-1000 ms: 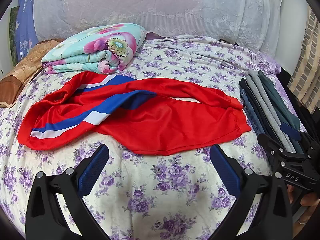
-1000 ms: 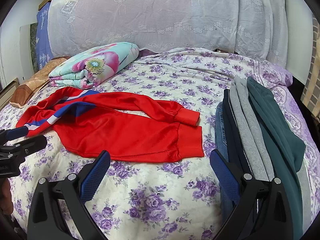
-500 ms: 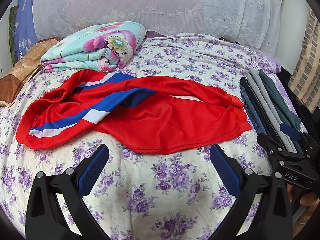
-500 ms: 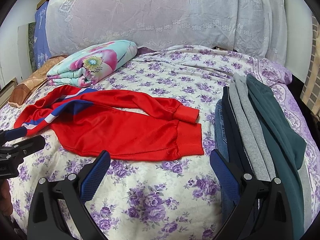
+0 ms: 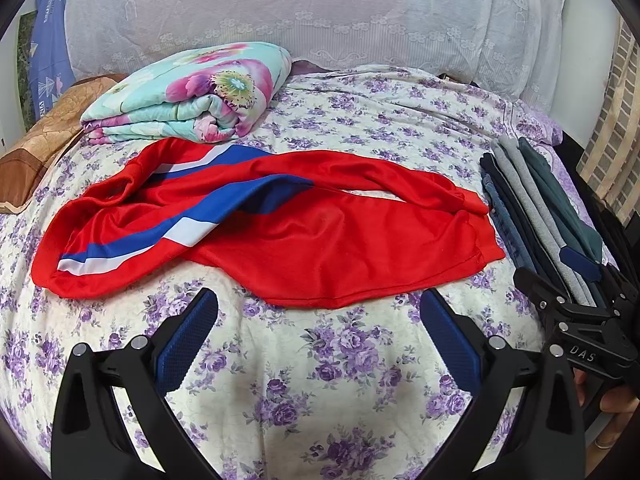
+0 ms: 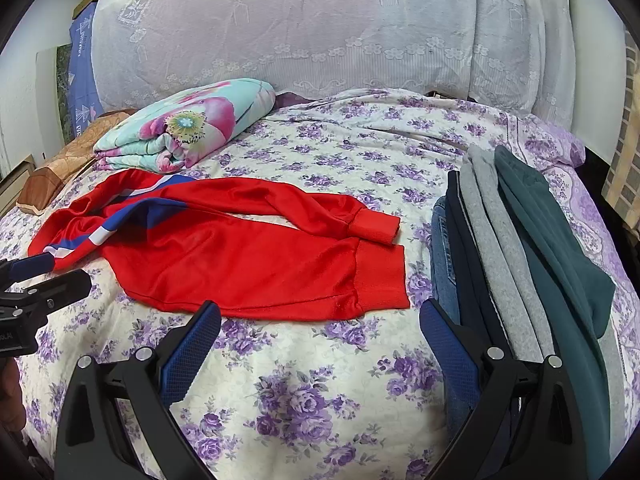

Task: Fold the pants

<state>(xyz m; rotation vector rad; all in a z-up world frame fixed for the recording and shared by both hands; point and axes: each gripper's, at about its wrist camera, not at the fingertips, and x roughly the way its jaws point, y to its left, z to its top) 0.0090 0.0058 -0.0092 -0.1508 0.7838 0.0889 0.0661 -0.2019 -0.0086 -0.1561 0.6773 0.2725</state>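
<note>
Red track pants [image 5: 320, 240] with a blue and white side stripe lie rumpled across the flowered bed, waist to the left, cuffs to the right. They also show in the right wrist view [image 6: 248, 256], with the ribbed cuffs [image 6: 376, 248] near the pile of clothes. My left gripper [image 5: 320, 336] is open and empty, just short of the pants' near edge. My right gripper [image 6: 320, 340] is open and empty, near the cuff end. Each gripper shows at the edge of the other's view.
A pile of folded trousers [image 6: 520, 248] in denim, navy, grey and green lies along the bed's right side. A folded floral quilt [image 5: 192, 96] lies behind the pants. A brown pillow [image 5: 32, 152] sits at the left. A lace-covered headboard [image 5: 320, 12] closes the back.
Both grippers have moved slightly forward towards the pants. The pants have not moved, and both grippers stay open.
</note>
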